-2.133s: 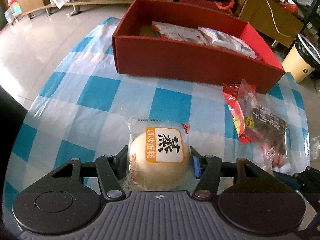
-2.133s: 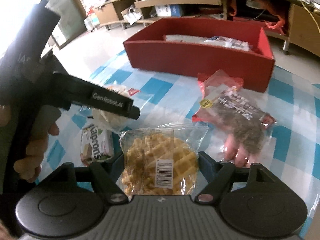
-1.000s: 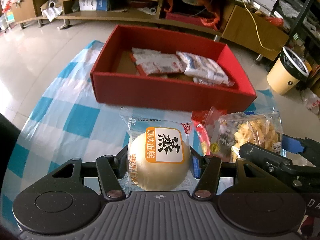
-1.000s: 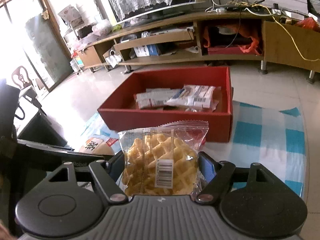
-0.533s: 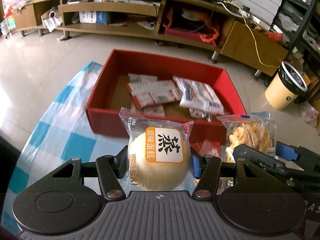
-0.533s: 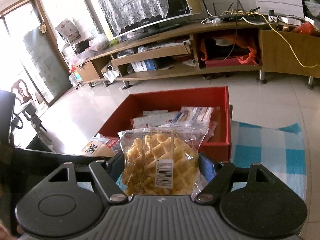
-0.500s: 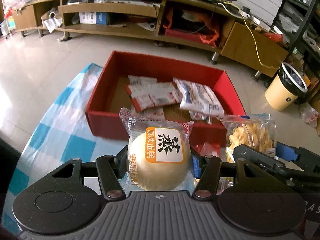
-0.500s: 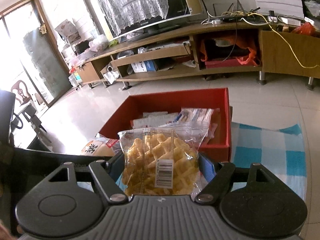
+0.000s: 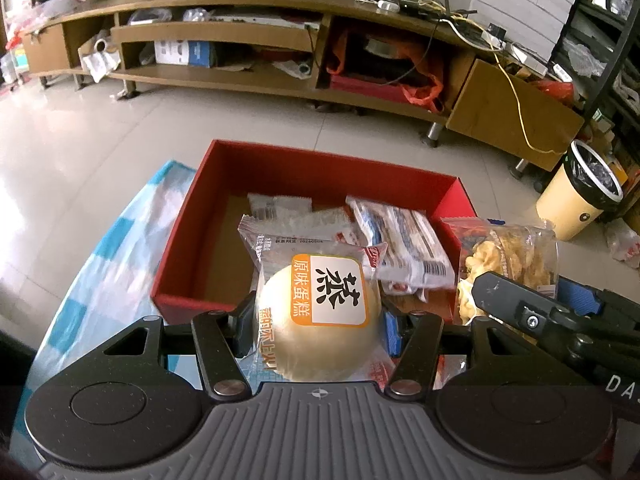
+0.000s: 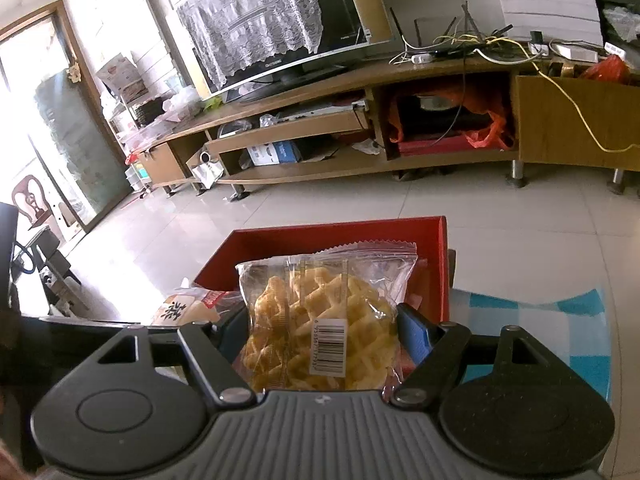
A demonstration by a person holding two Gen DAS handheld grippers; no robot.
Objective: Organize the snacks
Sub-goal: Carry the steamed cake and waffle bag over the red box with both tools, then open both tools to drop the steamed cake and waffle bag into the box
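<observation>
My left gripper [image 9: 316,320] is shut on a round steamed cake in a clear wrapper [image 9: 316,312] and holds it over the near edge of the red box [image 9: 192,240]. Several snack packets [image 9: 400,240] lie inside the box. My right gripper [image 10: 320,336] is shut on a clear bag of waffle snacks [image 10: 320,328], held above the near right part of the red box [image 10: 328,240]. The waffle bag also shows in the left wrist view [image 9: 508,256], and the cake shows in the right wrist view [image 10: 188,312].
The box stands on a table with a blue and white checked cloth [image 9: 120,248]. A wooden TV cabinet [image 9: 280,52] runs along the back. A yellow bin with a black liner [image 9: 580,196] stands on the floor at the right.
Both grippers have lifted their snacks off the table and moved forward, up to and over the red box. The packets on the cloth have dropped out of view.
</observation>
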